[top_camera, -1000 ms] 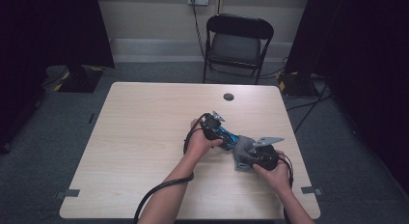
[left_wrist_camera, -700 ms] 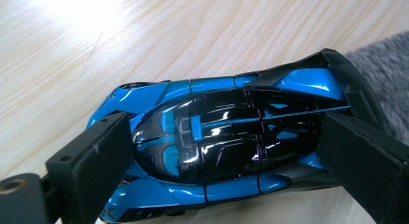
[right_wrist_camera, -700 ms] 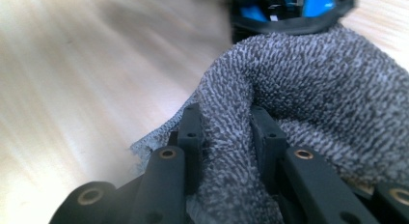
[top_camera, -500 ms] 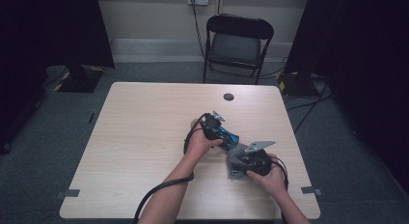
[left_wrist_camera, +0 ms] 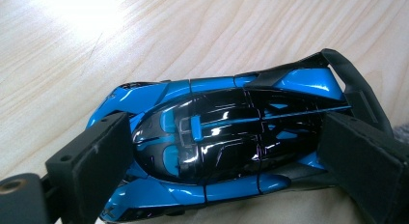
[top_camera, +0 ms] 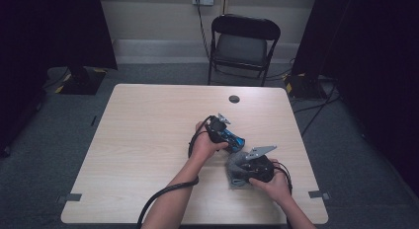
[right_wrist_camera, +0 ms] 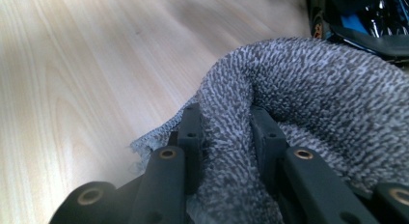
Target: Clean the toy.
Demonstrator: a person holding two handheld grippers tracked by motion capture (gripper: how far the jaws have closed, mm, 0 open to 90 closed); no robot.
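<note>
The toy car (left_wrist_camera: 226, 147) looked glossy blue-and-black plastic, mirror-smooth. Beside the car, the cloth (right_wrist_camera: 308, 103) was rough, looped grey terry. Beneath the car, the table (top_camera: 148, 140) showed matt pale wood grain.

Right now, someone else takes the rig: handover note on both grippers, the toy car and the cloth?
Left gripper: shut on the glossy blue-and-black toy car, jaws at its nose and tail, car resting on the light wooden table.
Right gripper: shut on a fold of the grey knitted cloth, bunched just beside the car's tail.
Done: car pinned, cloth gripped.
Left: it looks like a wipe-down of the car; whether any has been done cannot be told. Probably bring the cloth onto the bodywork while the left gripper holds.
</note>
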